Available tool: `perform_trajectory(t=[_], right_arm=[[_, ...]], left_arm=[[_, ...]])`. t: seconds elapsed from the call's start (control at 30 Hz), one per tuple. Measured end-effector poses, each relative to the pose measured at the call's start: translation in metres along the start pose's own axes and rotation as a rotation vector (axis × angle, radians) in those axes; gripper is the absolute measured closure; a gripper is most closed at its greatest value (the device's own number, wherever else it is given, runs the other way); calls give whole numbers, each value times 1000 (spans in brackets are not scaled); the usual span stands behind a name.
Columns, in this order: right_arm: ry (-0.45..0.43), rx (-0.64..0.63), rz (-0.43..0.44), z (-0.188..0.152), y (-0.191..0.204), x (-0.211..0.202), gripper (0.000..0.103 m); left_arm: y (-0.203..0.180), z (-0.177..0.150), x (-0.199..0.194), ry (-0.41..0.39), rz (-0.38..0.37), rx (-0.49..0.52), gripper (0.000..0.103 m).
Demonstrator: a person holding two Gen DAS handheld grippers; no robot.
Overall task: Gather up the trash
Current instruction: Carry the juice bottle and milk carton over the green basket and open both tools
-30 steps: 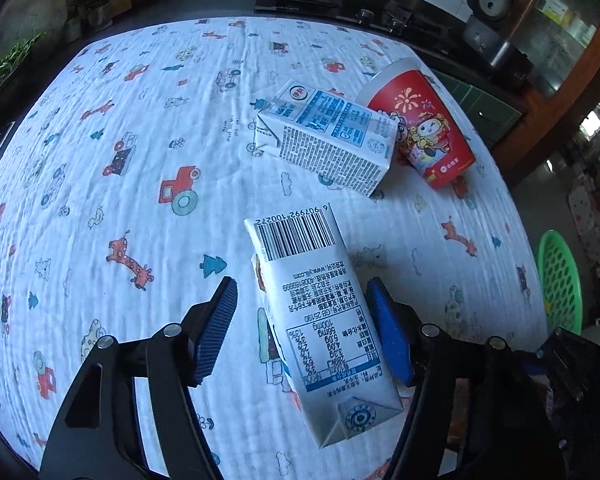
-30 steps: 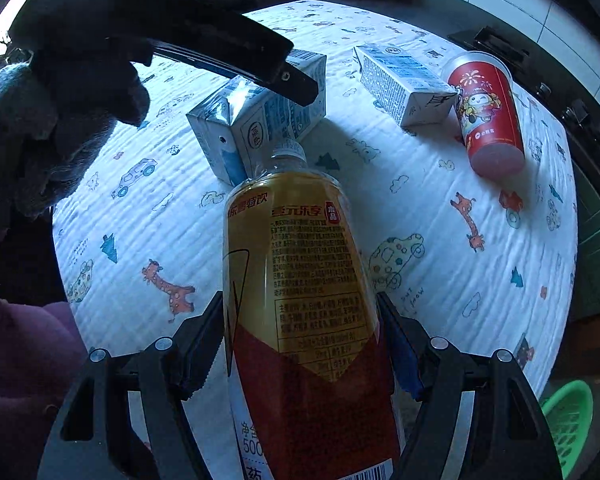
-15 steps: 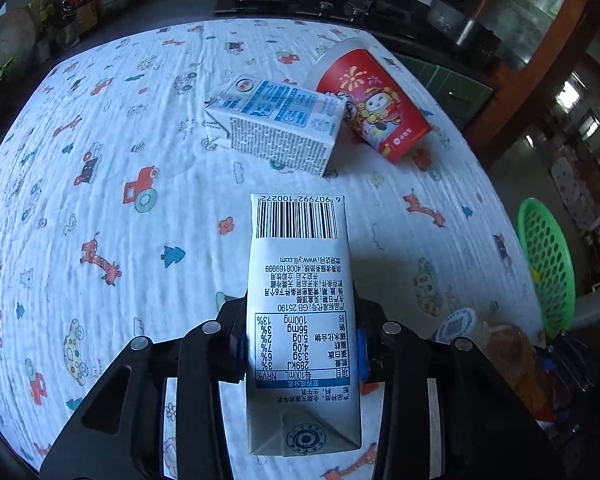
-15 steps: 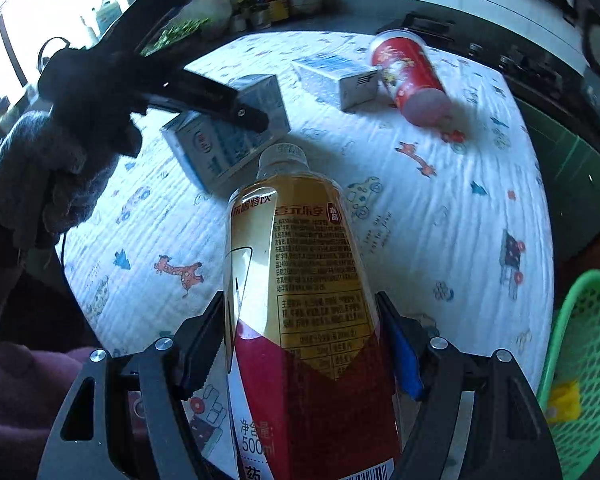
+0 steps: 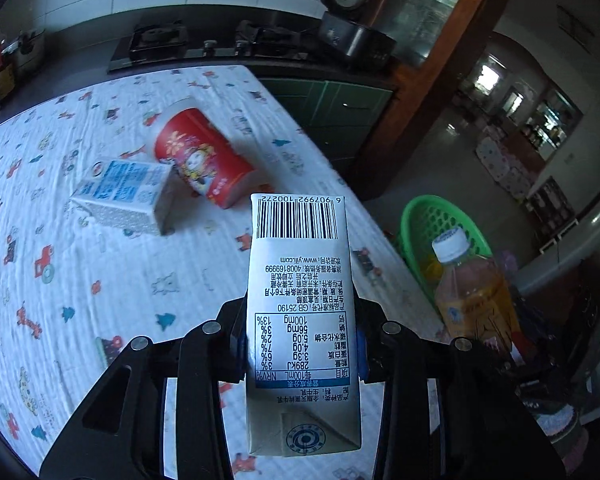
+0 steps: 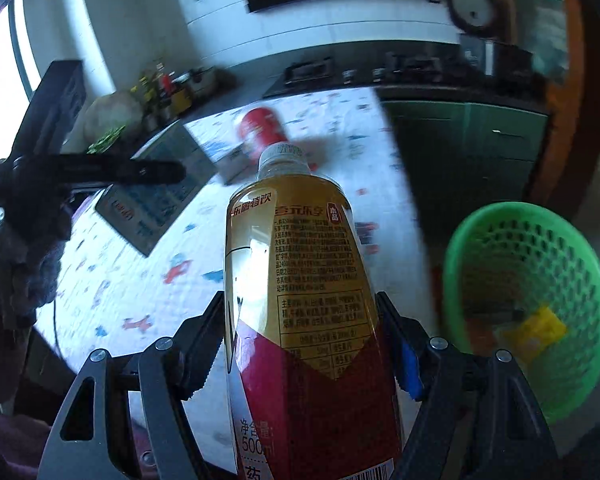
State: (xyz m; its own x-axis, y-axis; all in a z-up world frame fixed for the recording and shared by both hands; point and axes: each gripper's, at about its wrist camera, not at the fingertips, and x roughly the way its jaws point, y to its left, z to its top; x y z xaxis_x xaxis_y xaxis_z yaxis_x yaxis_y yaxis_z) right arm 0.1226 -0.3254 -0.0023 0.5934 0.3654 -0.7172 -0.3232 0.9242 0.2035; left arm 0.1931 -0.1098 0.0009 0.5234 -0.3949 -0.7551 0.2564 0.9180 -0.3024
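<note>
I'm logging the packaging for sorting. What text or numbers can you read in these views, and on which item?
Held milk carton: barcode "6 907992 100272"; "www.yili.com"; "4008169999"; "GB 25190"; "289kJ", "100mL", "NRV%", upside down in view.
Held drink bottle: "500" near its bottom; the Chinese print is too blurred.
Lying milk carton and red cup: print too small.
</note>
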Motion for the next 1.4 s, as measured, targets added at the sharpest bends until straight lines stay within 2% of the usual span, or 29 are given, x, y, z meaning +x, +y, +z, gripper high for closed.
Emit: perform_trajectory(t=[0.23,0.33,0.47,0.53,0.8,0.9,0.97,1.4], right_arm=[[-15,112,-199,0,-84,-11,33],[5,142,-245,0,-114,-6,33],[31,138,-317,0,-144,12,33],[47,139,-327,0,-156,20,33],[105,80,-428,0,-189,53,32],[106,97,-425,-4,-200,58,31],[88,103,-419,-4,-202,54,26],[-39,154,-415,-22,-190,-4,24]], left_arm=[[-51,16,16,4,-82,62,66],[-68,22,22,3,-100,85,66],[-86,30,32,8,-120,109,66],[-95,32,36,12,-126,123,66],[-125,41,60,22,-144,163,66],[-136,43,71,25,-152,183,66],[-143,43,79,33,-158,191,66],[-183,45,131,81,-213,221,65]])
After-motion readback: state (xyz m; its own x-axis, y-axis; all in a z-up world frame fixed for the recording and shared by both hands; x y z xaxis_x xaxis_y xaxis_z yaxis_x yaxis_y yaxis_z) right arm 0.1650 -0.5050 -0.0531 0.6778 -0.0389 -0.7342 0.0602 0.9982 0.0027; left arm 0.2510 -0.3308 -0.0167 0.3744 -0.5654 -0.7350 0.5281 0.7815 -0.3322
